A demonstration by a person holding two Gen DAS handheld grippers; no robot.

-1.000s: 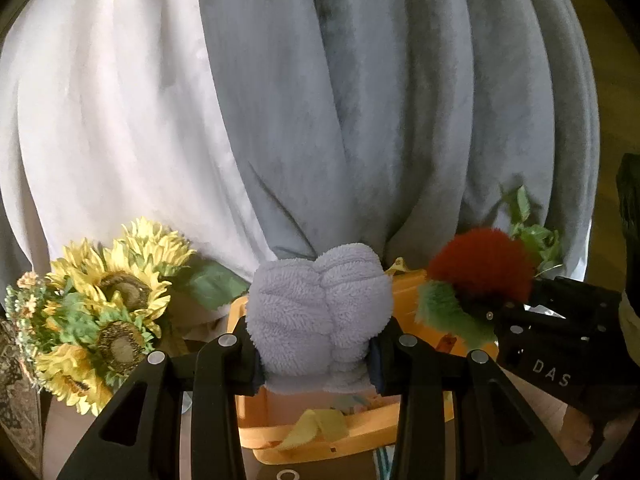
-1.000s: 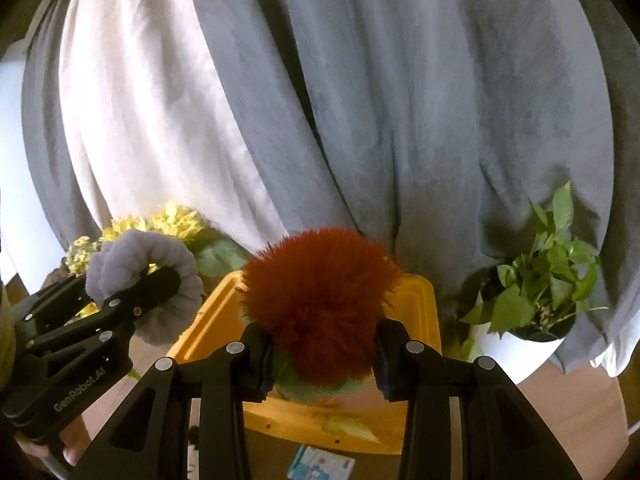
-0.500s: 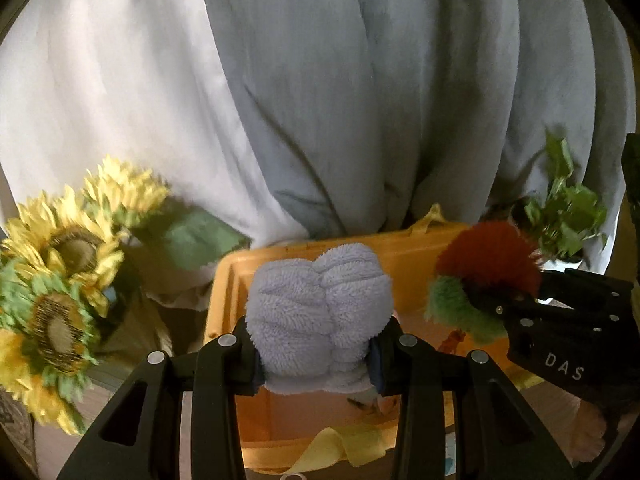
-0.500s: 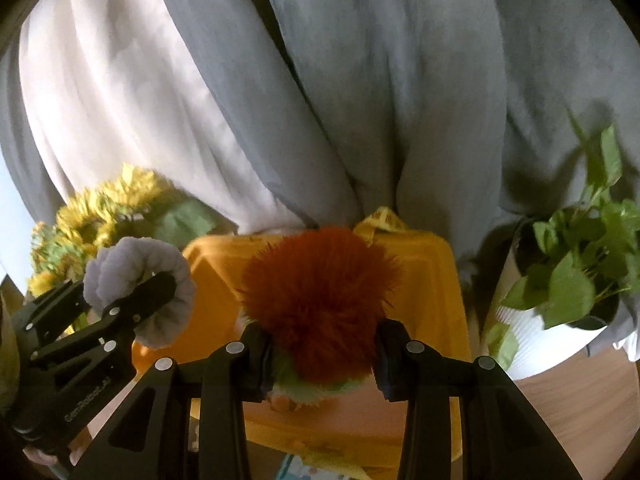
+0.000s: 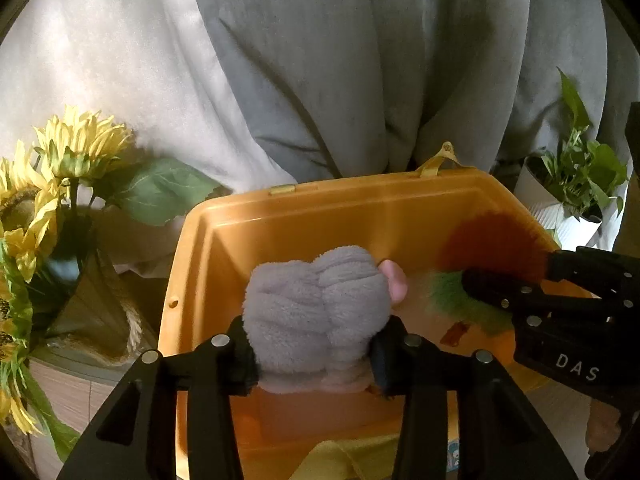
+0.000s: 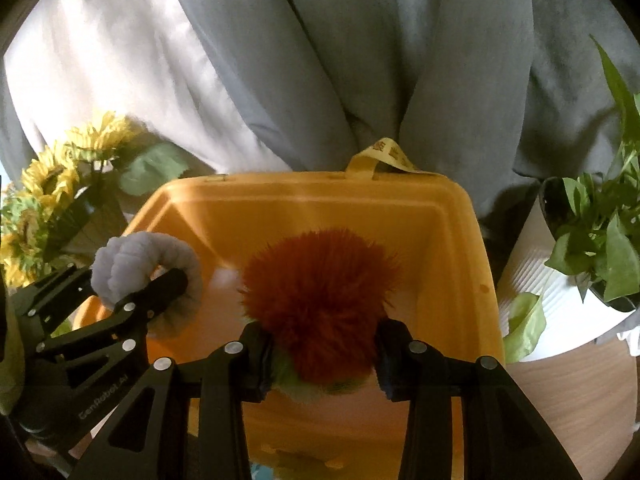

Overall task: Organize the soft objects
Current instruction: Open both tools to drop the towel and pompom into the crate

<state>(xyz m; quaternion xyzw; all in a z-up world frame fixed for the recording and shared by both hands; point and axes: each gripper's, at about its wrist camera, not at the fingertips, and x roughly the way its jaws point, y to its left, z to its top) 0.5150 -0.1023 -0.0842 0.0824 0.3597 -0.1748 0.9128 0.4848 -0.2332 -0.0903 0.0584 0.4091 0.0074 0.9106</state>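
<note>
Both toys have been lowered into the orange bin (image 5: 360, 204). The grey plush (image 5: 316, 312) sits between the left gripper's (image 5: 316, 356) opening fingers, the red pom-pom (image 6: 320, 304) between the right gripper's (image 6: 320, 364); release is judged underway.

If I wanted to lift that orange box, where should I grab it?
Judging by its shape, take the orange bin by its rolled rim, from above. The side walls look tall and smooth, with nothing to pinch. The yellow strap loop at the back edge stands up and might also do, but reaching it means going over the red fluffy toy and grey fleece scrunchie.
</note>
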